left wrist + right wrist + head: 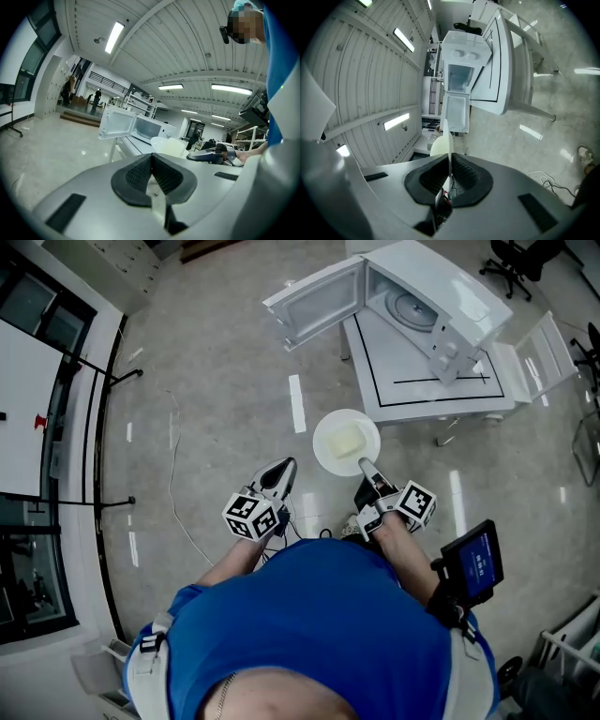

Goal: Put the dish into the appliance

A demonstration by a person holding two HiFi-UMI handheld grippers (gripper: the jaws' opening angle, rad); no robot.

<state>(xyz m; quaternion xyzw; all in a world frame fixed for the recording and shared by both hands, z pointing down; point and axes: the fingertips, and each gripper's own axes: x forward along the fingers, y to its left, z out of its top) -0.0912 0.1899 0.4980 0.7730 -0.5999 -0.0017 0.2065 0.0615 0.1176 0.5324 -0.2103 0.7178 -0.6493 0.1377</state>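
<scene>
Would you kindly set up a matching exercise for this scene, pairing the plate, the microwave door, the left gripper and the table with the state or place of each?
Things:
1. plate
2. microwave door
3. left gripper
4. table

States or places:
a. shut, with nothing between its jaws
b. bears the microwave
c. swung open
d. gripped at its rim by the right gripper

Pairs: 1-d, 2-c, 3-a, 4-b.
</scene>
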